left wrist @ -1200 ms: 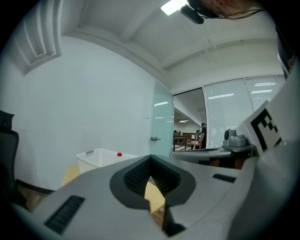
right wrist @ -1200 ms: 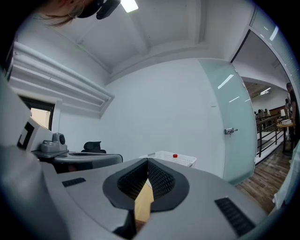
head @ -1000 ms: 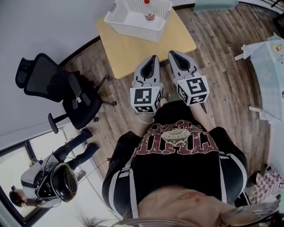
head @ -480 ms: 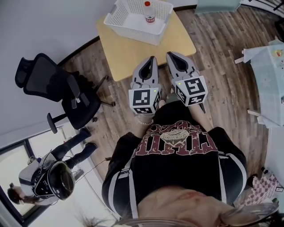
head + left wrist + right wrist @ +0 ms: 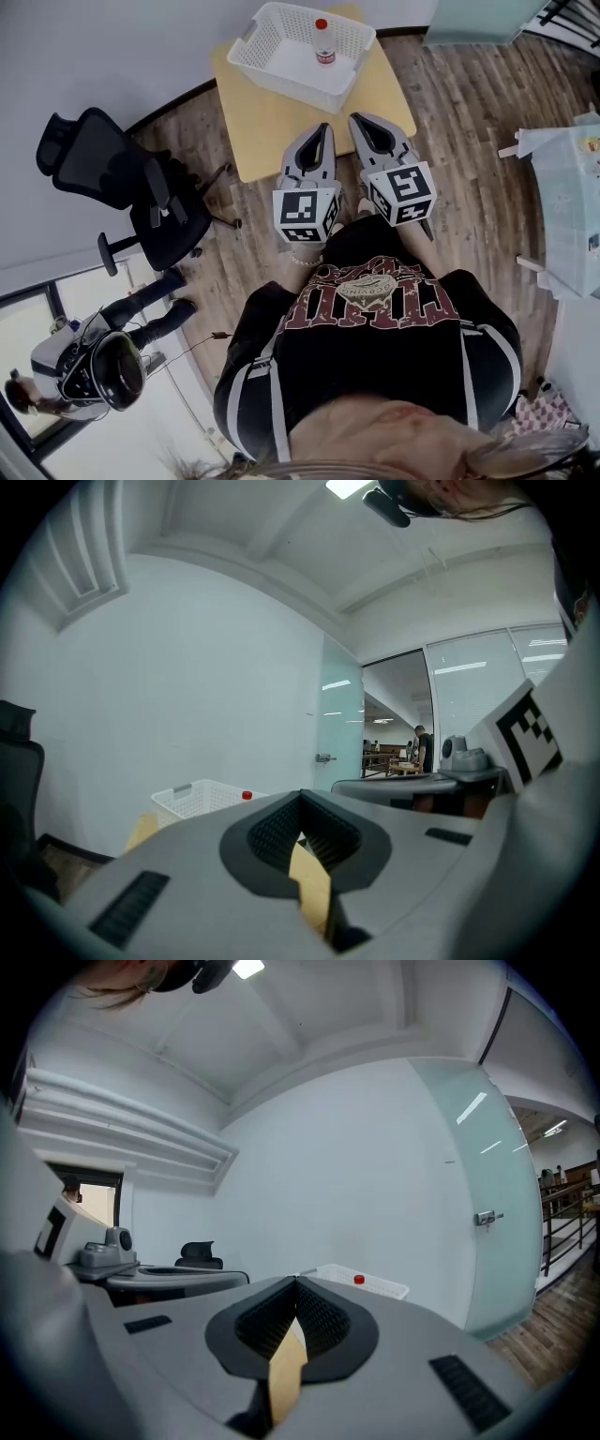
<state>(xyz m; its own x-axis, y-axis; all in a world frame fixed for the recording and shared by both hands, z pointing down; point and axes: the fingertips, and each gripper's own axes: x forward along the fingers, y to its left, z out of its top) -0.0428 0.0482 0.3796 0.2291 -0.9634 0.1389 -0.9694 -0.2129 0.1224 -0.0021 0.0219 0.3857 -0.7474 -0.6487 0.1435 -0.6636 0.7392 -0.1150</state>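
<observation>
In your gripper views only the red cap of the bottle (image 5: 246, 796) shows over the white basket (image 5: 192, 799). You hold the left gripper (image 5: 323, 129) and right gripper (image 5: 354, 120) side by side before your chest. Both sets of jaws are pressed together on nothing and point at the basket on the table (image 5: 272, 136).

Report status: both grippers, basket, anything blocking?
Jaws shut, empty: left gripper, right gripper, side by side at table near edge. Red-capped bottle upright in white basket, untouched. Nothing seen between grippers and basket.
</observation>
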